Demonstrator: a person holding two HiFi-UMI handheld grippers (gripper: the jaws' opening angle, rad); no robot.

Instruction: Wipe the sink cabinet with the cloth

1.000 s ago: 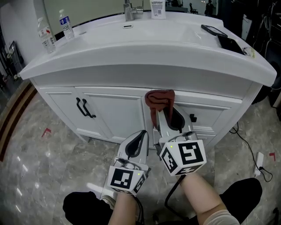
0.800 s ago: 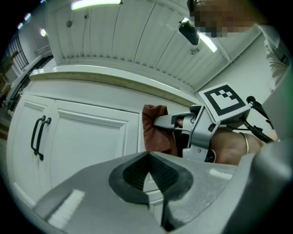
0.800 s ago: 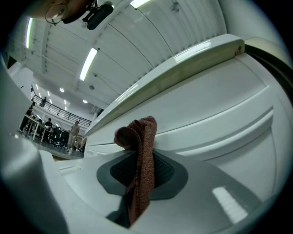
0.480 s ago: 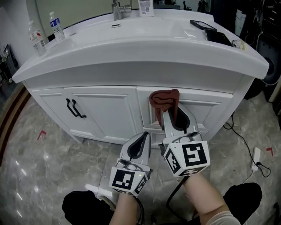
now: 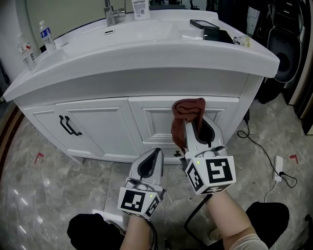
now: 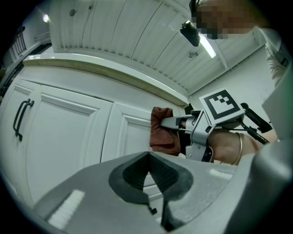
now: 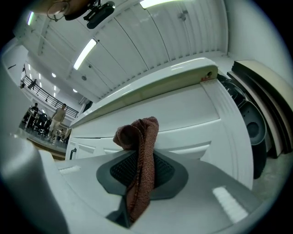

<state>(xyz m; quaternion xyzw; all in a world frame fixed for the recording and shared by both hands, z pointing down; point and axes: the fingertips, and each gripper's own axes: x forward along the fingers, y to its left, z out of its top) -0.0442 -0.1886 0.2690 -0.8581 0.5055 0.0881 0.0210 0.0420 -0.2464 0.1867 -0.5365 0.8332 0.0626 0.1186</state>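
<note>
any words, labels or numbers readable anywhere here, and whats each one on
No text can be read in any of these views.
Blue label on the water bottle: too small to read.
Label on the white bottle by the faucet: print too small and blurred.
Marker cubes: black-and-white square patterns only, no words.
Cloth: no print visible.

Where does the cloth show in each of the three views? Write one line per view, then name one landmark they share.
Head view: cloth right of centre, just below the counter edge.
Left gripper view: cloth at centre, slightly right.
Right gripper view: cloth at lower centre, pinched between the fingers.
Shared landmark: the counter edge, above the cloth in all three.
</note>
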